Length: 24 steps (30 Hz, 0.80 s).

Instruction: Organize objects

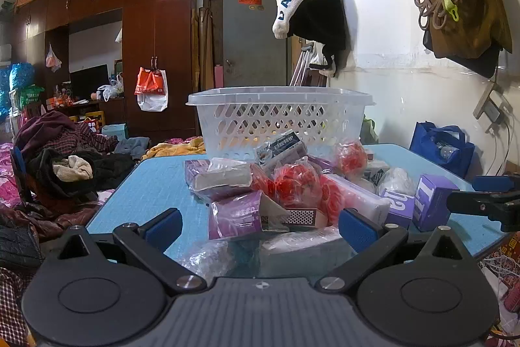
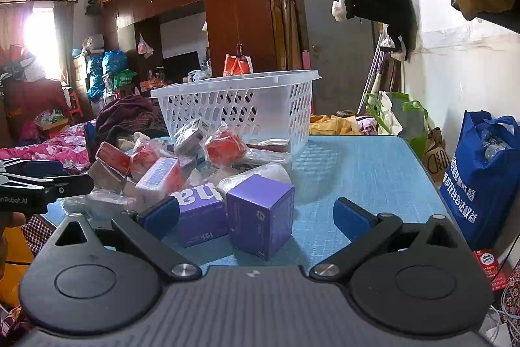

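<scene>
A white slotted basket (image 1: 279,119) (image 2: 237,109) stands at the far side of the blue table (image 1: 156,184) (image 2: 357,171). In front of it lies a heap of plastic-wrapped packets, among them red ones (image 1: 295,181) (image 2: 224,148), a purple wrapped one (image 1: 234,213) and a matchbox (image 1: 302,215). Two purple boxes (image 2: 269,204) (image 2: 198,217) stand at the heap's right end. My left gripper (image 1: 260,228) is open at the near edge, facing the heap and touching nothing. My right gripper (image 2: 256,217) is open too, with the nearer purple box ahead between its fingers, untouched.
A blue shopping bag (image 2: 484,181) stands on the floor right of the table, with a red carton (image 2: 489,269) below it. Heaped clothes (image 1: 65,165) lie on the bed to the left. Garments (image 1: 308,5) hang on the right wall above the basket.
</scene>
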### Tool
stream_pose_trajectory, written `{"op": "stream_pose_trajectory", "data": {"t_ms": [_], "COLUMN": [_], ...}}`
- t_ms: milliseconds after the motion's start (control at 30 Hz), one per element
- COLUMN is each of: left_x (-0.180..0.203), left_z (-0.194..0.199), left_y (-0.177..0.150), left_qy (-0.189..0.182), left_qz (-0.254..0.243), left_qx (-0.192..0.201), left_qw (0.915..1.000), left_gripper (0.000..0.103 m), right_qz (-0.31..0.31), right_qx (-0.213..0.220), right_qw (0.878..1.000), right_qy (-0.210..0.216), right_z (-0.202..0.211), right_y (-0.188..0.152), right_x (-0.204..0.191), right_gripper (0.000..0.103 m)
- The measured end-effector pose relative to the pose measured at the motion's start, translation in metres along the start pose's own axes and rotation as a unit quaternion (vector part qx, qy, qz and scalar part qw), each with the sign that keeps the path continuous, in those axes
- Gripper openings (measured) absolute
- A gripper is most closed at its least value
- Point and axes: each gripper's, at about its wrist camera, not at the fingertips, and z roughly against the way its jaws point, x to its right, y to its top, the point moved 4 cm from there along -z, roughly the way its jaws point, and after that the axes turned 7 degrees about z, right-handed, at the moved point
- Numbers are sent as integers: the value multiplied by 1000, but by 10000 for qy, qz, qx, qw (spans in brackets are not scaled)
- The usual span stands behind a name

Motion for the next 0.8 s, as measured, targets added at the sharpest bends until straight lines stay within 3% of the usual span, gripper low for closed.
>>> {"op": "stream_pose_trajectory", "data": {"t_ms": [800], "left_x": [-12], "left_z": [2], "left_y": [6], "left_qy": [-112], "left_qz": [148], "left_qx": [147], "left_qw": [9997], "left_gripper": [103], "right_qz": [39], "right_qx": [-1], "right_qw": [10000], "right_qy": [-6], "right_z": [0], "right_y": [0], "right_x": [0], "right_gripper": [103]}}
